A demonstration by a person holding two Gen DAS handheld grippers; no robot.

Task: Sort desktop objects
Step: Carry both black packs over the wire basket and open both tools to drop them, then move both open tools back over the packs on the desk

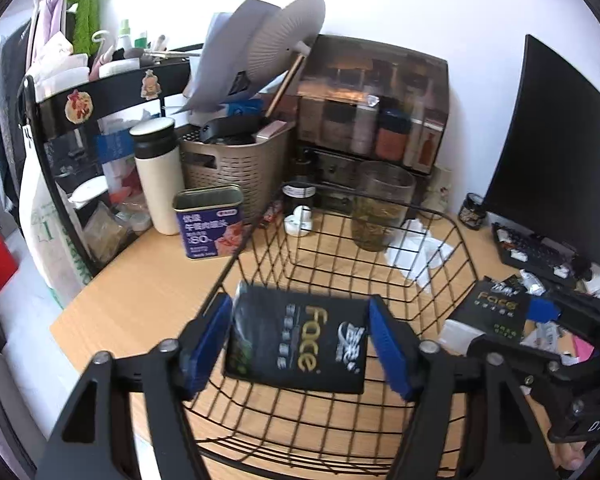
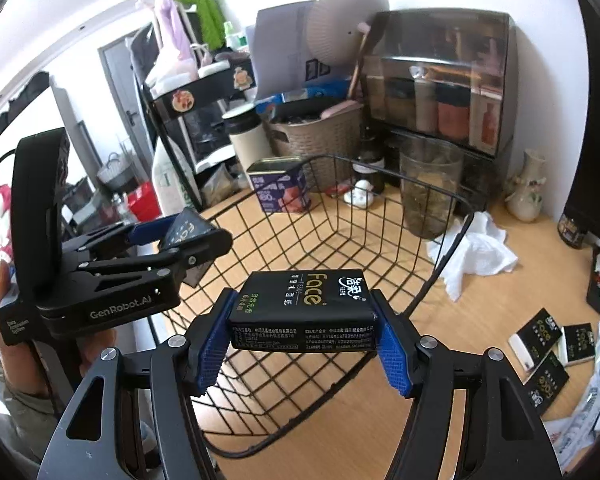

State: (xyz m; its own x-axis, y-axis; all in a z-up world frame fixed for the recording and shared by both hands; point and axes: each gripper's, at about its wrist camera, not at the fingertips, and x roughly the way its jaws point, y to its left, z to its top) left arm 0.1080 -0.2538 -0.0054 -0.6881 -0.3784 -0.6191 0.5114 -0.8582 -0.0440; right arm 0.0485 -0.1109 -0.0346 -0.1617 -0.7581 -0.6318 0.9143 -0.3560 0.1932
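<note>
A black "Face" tissue pack (image 1: 300,340) hangs between the blue pads of my left gripper (image 1: 298,308), over the black wire basket (image 1: 238,256). A gap shows on each side of the pack, so the pads do not press it and the jaws stand open. My right gripper (image 2: 302,300) is shut on a second black tissue pack (image 2: 304,312), holding it by its short ends above the basket's near right rim (image 2: 420,300). In the right wrist view my left gripper (image 2: 192,236) appears at the left, held by a hand.
Several more tissue packs (image 2: 548,344) lie on the wooden desk to the right. Behind the basket are a crumpled white tissue (image 2: 476,252), a glass jar (image 2: 432,188), a blue tin (image 1: 210,224), a white flask (image 1: 156,176) and a woven bin (image 1: 236,160). A monitor (image 1: 560,152) stands far right.
</note>
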